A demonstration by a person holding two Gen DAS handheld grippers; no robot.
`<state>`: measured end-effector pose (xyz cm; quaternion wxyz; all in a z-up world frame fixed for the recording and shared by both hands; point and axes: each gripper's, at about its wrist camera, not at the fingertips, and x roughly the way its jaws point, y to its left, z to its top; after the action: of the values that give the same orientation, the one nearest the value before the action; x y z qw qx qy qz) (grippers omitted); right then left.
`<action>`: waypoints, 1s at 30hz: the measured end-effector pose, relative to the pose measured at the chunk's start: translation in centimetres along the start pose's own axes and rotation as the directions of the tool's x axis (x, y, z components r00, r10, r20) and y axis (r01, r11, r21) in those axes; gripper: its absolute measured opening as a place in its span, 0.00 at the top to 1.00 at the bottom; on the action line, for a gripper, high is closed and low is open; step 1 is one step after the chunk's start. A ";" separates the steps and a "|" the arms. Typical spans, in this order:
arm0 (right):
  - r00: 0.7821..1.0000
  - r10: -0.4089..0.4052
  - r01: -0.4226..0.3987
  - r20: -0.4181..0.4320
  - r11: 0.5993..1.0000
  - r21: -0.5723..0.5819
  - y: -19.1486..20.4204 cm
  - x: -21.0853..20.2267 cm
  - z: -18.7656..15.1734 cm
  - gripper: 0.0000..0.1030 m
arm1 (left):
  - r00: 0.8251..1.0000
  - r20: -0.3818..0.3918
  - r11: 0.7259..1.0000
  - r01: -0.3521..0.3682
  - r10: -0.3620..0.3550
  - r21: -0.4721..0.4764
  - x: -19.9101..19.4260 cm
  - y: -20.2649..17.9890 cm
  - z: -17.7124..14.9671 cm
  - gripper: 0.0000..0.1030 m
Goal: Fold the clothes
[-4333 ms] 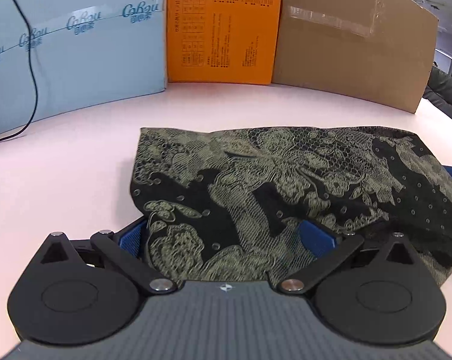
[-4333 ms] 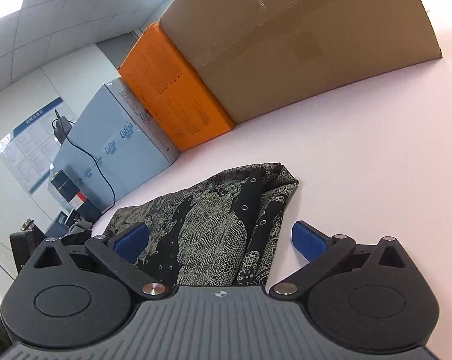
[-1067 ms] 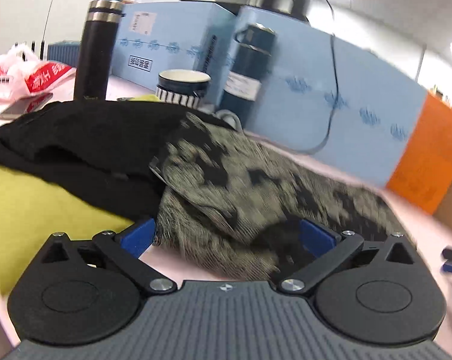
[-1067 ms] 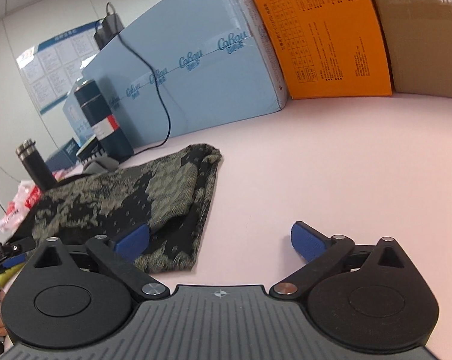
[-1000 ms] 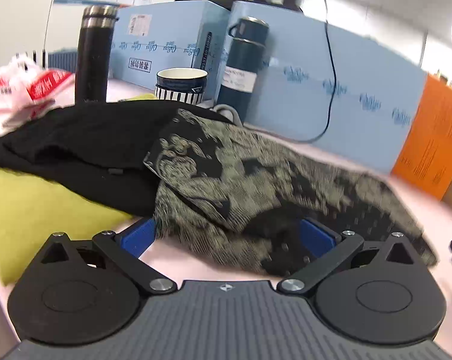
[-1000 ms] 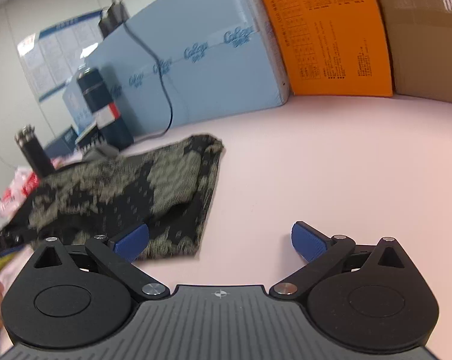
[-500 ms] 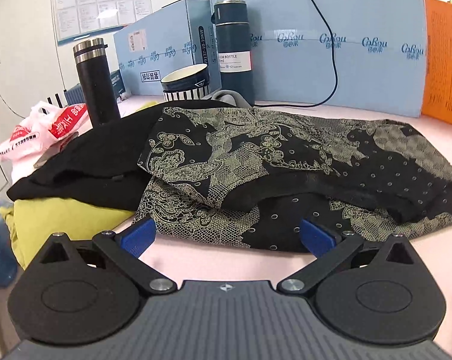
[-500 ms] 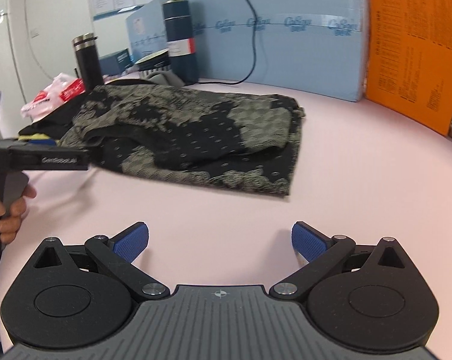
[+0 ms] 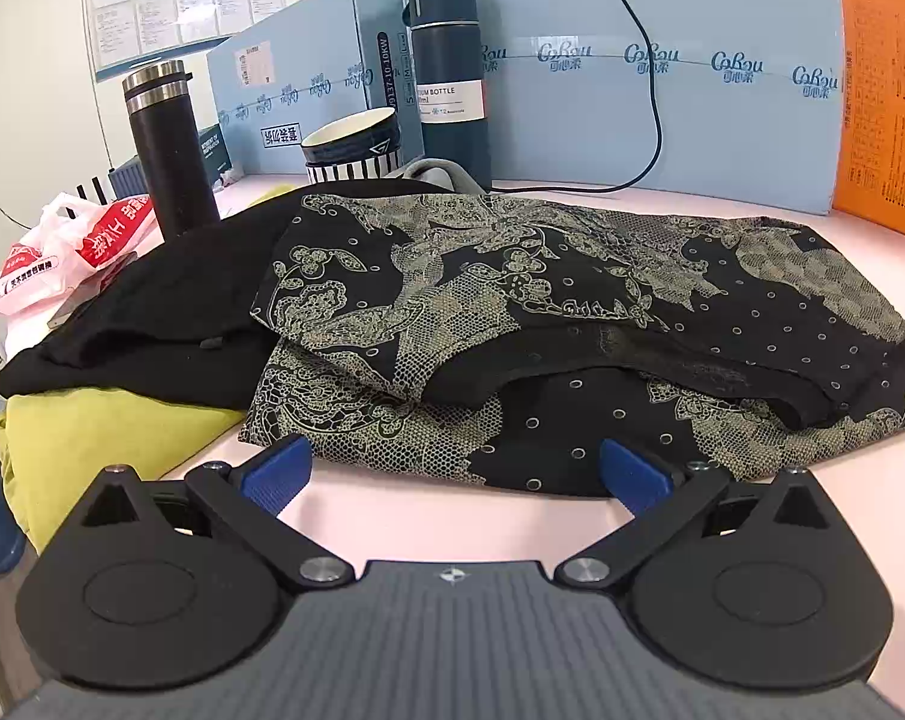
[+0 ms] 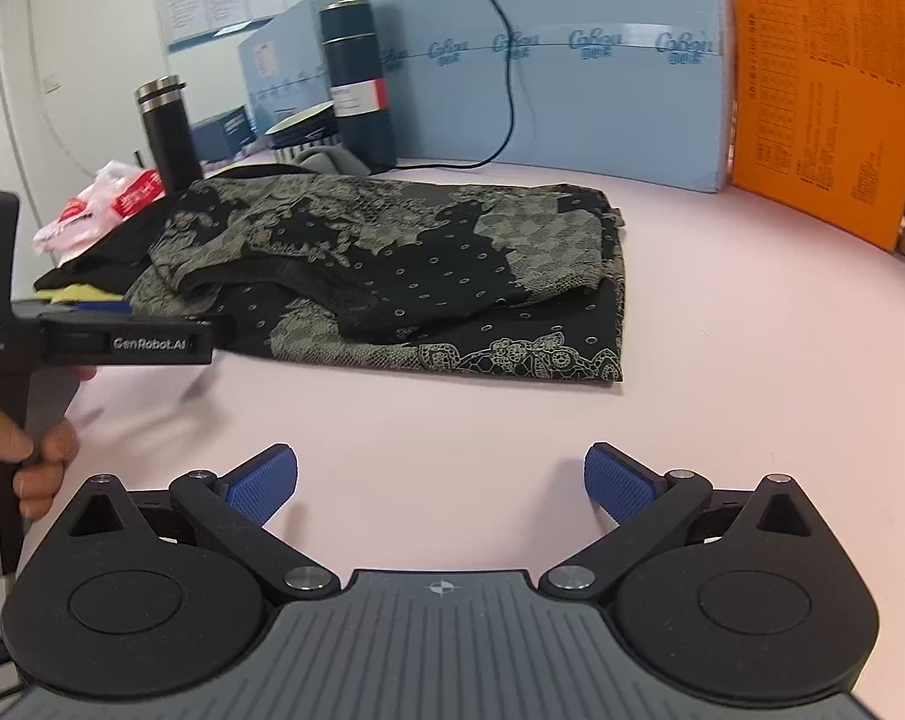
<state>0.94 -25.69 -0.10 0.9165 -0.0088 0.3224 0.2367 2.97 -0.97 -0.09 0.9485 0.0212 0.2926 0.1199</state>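
Note:
A folded black garment with a pale lace print (image 9: pixel 572 324) (image 10: pixel 404 264) lies on the pink table (image 10: pixel 722 372), its left end resting on a pile of a black garment (image 9: pixel 170 312) over a yellow-green one (image 9: pixel 86 438). My left gripper (image 9: pixel 452 474) is open, its blue pads just short of the printed garment's near edge, nothing between them. My right gripper (image 10: pixel 440 480) is open over bare table, well back from the garment. In the right wrist view the left gripper's body (image 10: pixel 110 342) shows at the left, held by a hand (image 10: pixel 38 456).
Behind the clothes stand a black flask (image 9: pixel 167 150), a striped mug (image 9: pixel 353 144) and a dark blue bottle (image 9: pixel 449 81). Light blue boxes (image 9: pixel 662 102), an orange box (image 10: pixel 812 78) and a black cable (image 9: pixel 650 120) line the back. A red-and-white plastic bag (image 9: pixel 62 252) lies far left.
The printed garment was carried left and set down against the clothes pile, then let go. Both grippers have drawn back from it; the right one now stands over bare table.

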 end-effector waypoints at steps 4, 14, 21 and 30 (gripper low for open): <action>0.999 -0.048 0.048 0.001 0.999 -0.010 0.6 0.2 -0.1 0.00 | 1.000 0.001 1.000 0.003 -0.003 -0.009 0.0 0.1 -0.1 0.00; 0.995 -0.087 0.080 0.041 0.987 0.142 0.2 0.1 0.0 0.00 | 1.000 -0.001 1.000 0.015 -0.015 -0.016 0.1 0.2 -0.1 0.00; 0.996 -0.083 0.076 0.044 0.986 0.145 0.2 0.1 -0.1 0.00 | 1.000 0.005 0.999 0.028 -0.028 -0.038 0.0 0.6 -0.2 0.00; 0.994 -0.103 0.098 0.034 0.988 0.121 0.6 0.2 -0.1 0.00 | 1.000 0.011 1.000 -0.003 0.003 -0.017 -0.2 0.3 -0.2 0.00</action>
<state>0.76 -25.04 -0.21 0.9323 0.0344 0.3168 0.1709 2.67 -0.76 -0.15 0.9500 0.0141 0.2864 0.1237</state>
